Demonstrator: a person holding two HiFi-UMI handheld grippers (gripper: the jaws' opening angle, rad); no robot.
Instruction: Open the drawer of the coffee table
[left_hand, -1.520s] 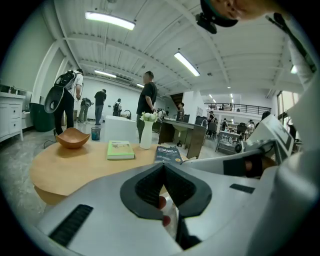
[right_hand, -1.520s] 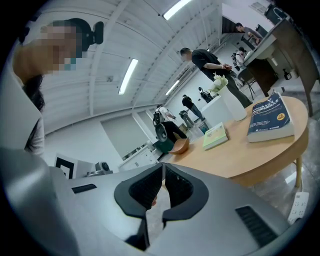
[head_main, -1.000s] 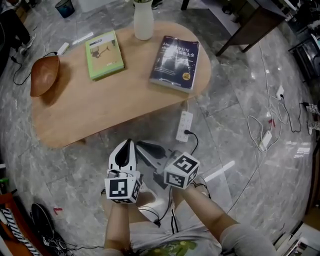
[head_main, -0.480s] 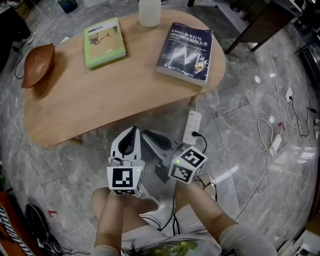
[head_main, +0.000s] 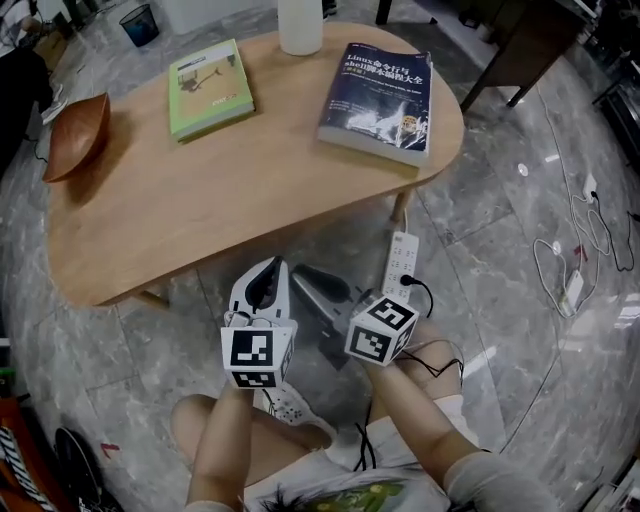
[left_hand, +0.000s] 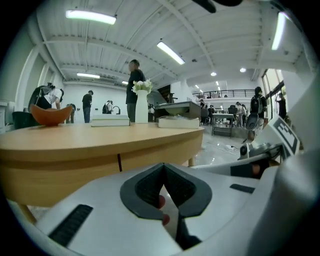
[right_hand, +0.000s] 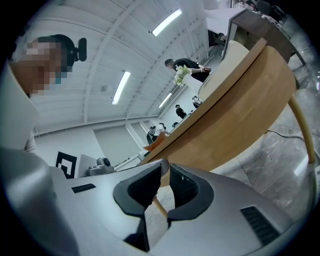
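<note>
The wooden coffee table (head_main: 200, 220) fills the upper head view, its rounded front edge towards me. My left gripper (head_main: 266, 268), white, hangs shut and empty just in front of that edge, over the marble floor. My right gripper (head_main: 304, 272), dark, is beside it on the right, also shut with nothing between its pads. In the left gripper view the shut gripper (left_hand: 163, 169) faces the table's front apron (left_hand: 65, 170) at about its height, and a thin vertical seam (left_hand: 119, 162) crosses it. In the right gripper view the shut gripper (right_hand: 165, 170) sits below the tilted apron (right_hand: 235, 115).
On the table lie a green book (head_main: 210, 88), a dark blue book (head_main: 378, 100), a white vase (head_main: 300, 25) and a brown bowl (head_main: 78, 135). A white power strip (head_main: 400, 262) with cables lies on the floor by a table leg. My knees are below the grippers.
Both grippers have sunk towards the floor, still shut. The view has dropped too, and the table's front edge now stands closer to the jaw tips.
</note>
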